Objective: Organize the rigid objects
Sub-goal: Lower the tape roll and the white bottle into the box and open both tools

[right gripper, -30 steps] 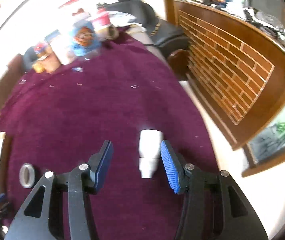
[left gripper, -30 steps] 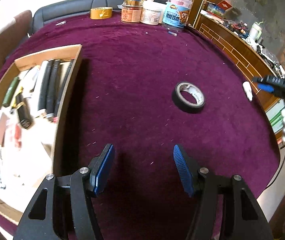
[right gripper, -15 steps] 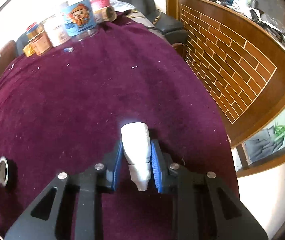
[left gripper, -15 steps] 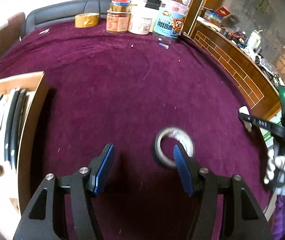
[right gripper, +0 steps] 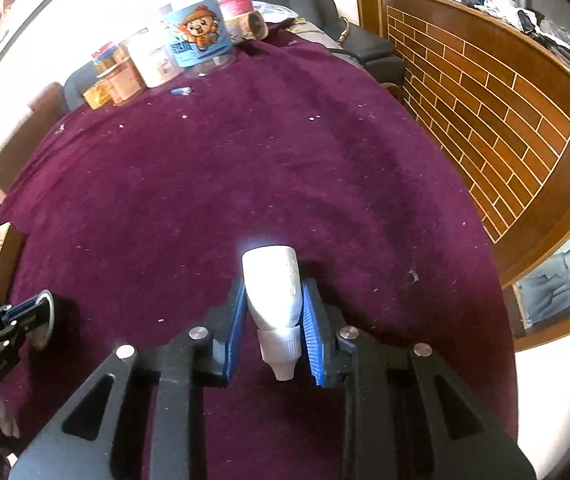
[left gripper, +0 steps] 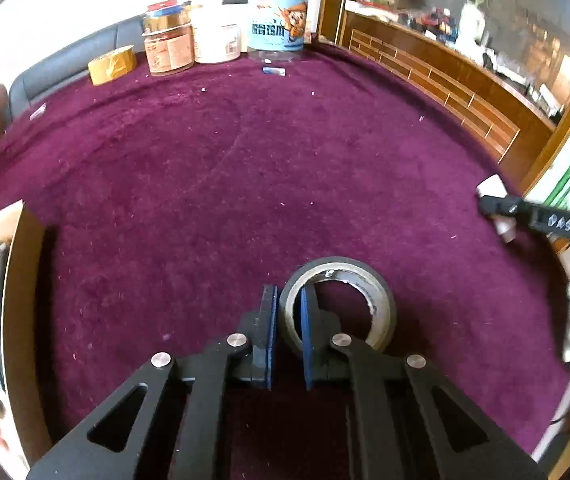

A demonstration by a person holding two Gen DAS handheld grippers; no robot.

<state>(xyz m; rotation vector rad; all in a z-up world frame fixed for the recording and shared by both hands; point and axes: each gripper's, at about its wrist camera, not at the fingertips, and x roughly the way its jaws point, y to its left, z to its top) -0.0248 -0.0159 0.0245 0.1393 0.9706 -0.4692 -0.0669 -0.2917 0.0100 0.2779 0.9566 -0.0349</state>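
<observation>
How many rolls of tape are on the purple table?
2. A black roll sits near the front, pinched by the left gripper. A yellow roll lies at the far edge beside the jars. More may hide behind them.

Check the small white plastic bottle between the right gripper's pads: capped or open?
Capped. The small white plastic bottle carries a white ribbed cap with a tapered tip at its near end.

It looks like a home living room: a table with purple cloth (left gripper: 245, 168), a dark sofa (left gripper: 69, 68) at upper left, a framed picture (right gripper: 13, 12) on the wall.
</observation>
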